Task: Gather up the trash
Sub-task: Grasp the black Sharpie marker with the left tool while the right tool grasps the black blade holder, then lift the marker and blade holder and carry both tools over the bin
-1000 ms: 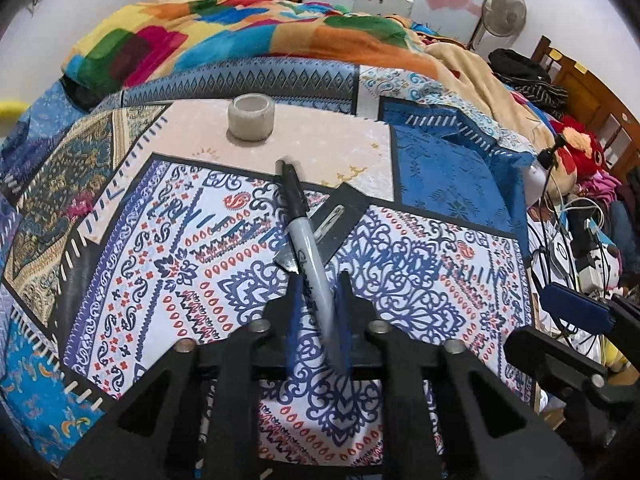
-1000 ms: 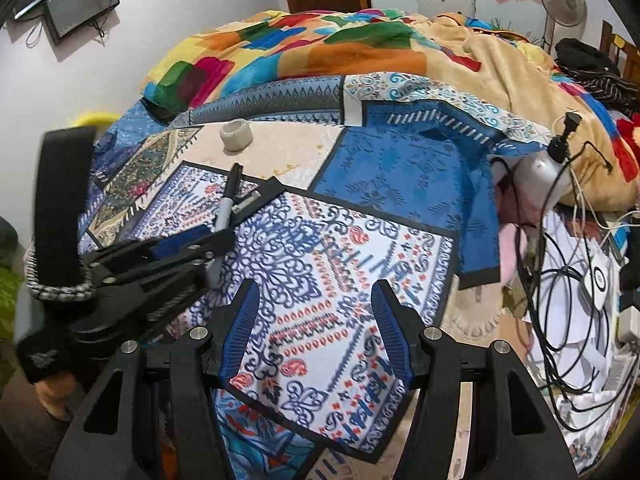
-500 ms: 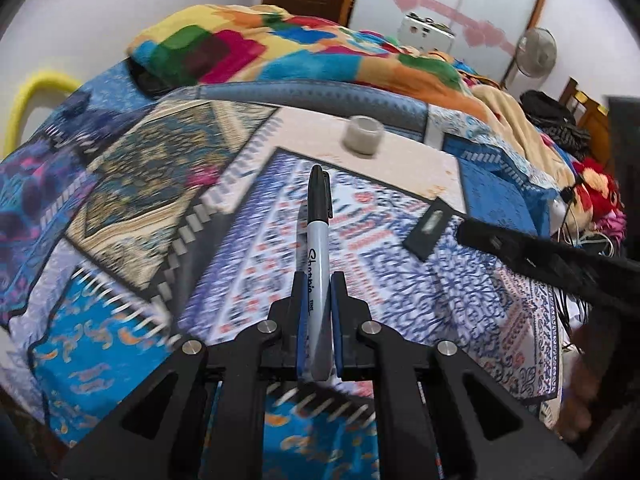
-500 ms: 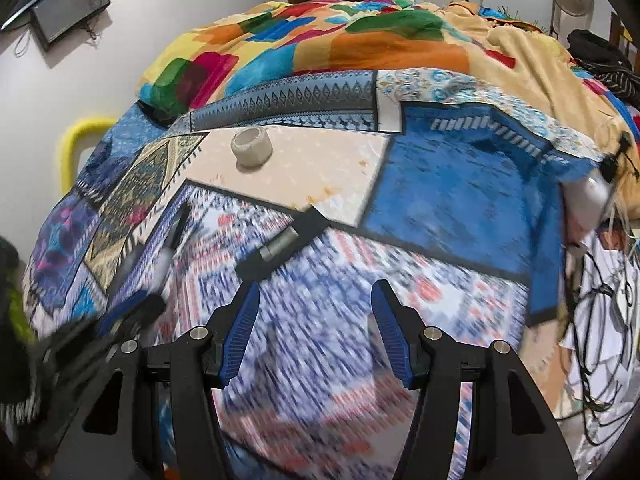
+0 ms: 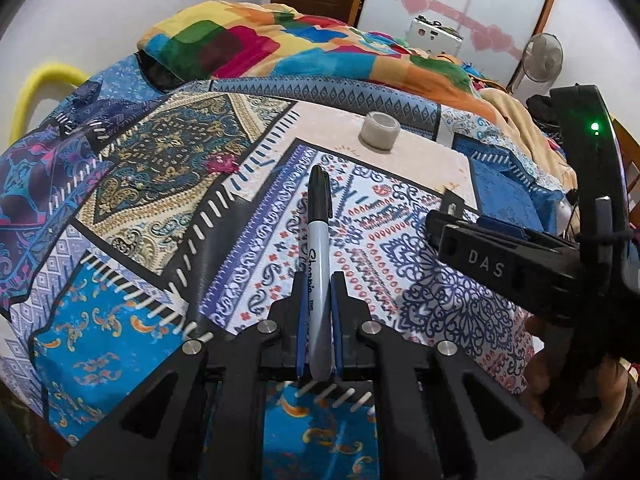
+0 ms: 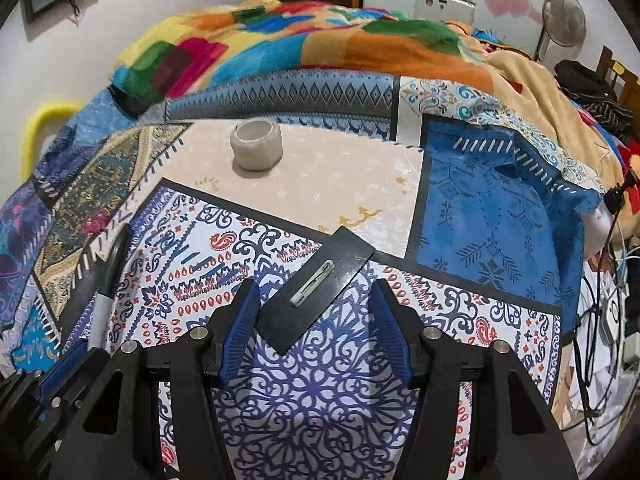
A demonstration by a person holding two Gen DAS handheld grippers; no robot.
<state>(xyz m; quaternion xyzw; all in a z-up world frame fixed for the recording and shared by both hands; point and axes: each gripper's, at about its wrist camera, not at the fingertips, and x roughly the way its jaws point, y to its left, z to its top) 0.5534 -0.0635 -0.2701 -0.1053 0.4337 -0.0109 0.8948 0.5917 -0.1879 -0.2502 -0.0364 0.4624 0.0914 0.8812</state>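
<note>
Patchwork bedspread (image 5: 168, 184) fills the left wrist view, where the left gripper (image 5: 318, 312) stays clenched on a black-capped marker (image 5: 319, 248); the grey tape roll (image 5: 379, 131) now sits further right than a second ago, and the right gripper (image 5: 472, 240) has entered at the right edge. From the right wrist, the right gripper stands released, its jaws having just narrowed slightly, and a black card (image 6: 316, 288) now lies between its fingertips (image 6: 240, 320), closer than before.

Right gripper (image 6: 316, 328) parted over black card (image 6: 316, 292), tape roll (image 6: 257, 144) beyond
</note>
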